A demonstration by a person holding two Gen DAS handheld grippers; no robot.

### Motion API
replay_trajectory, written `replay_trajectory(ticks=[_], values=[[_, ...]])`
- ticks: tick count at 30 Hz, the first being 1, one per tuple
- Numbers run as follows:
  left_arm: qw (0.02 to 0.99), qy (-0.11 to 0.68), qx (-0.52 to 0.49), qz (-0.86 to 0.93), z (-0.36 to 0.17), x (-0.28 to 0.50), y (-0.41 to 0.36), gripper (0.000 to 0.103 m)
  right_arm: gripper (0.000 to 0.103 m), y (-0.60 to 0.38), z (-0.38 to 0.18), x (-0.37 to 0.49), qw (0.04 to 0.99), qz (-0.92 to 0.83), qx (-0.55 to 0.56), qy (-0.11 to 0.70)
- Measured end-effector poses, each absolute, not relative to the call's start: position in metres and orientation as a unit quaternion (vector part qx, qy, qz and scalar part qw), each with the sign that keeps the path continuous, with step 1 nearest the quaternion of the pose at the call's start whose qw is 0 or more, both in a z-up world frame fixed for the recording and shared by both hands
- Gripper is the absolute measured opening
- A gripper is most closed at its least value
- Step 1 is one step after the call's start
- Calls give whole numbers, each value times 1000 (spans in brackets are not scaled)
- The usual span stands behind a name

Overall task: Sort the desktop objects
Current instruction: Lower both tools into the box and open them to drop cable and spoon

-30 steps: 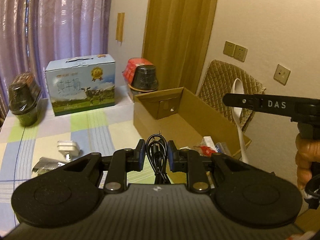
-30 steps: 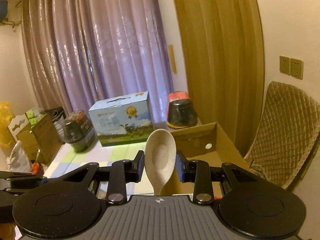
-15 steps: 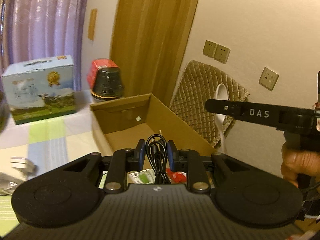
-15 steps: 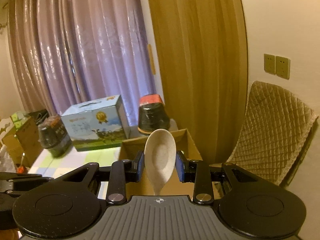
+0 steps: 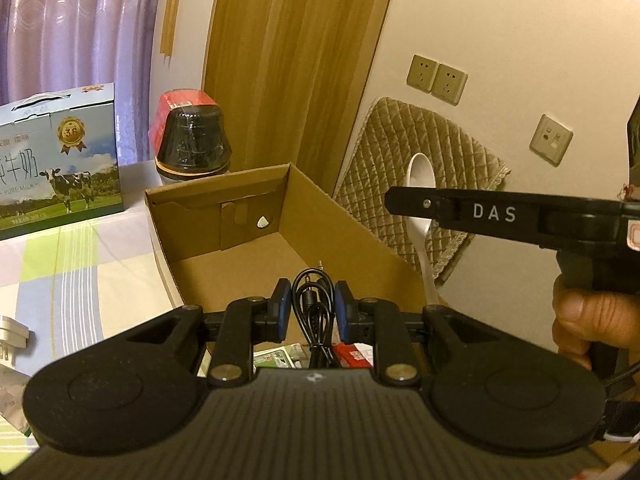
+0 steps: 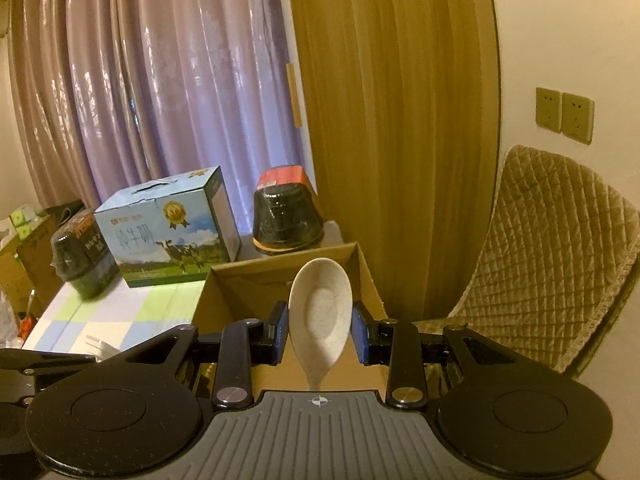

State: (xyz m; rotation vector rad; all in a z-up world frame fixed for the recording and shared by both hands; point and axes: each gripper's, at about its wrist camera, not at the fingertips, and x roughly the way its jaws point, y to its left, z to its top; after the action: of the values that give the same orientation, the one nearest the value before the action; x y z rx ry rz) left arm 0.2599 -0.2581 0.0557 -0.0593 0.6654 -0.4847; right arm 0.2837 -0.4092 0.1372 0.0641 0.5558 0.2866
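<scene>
The left gripper pinches a coiled black cable above an open cardboard box on a checked tablecloth. To the right, the right gripper — held by a hand — carries a white spoon.

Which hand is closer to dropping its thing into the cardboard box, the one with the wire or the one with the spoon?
Probably the left. The left gripper holds the black cable right over the open cardboard box. The right gripper holds the spoon nearer the box's right wall.
</scene>
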Motion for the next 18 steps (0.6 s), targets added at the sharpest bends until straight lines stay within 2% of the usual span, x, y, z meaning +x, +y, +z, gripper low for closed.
replay_trajectory(ticks=[3,4,6,14,18], values=[[916,326,-34,-233,52,266,-260,20,30,-408,132,288,950,144,29,277],[917,326,-37,-228,52,268,-260,31,30,-408,130,289,949,145,30,279],[920,323,-38,-219,51,270,-258,43,30,-409,127,291,948,145,30,282],[924,319,-39,-204,55,263,-238,44,30,-407,121,291,945,151,29,289],[925,321,-40,-198,54,258,-230,48,30,-400,123,291,944,161,28,285]])
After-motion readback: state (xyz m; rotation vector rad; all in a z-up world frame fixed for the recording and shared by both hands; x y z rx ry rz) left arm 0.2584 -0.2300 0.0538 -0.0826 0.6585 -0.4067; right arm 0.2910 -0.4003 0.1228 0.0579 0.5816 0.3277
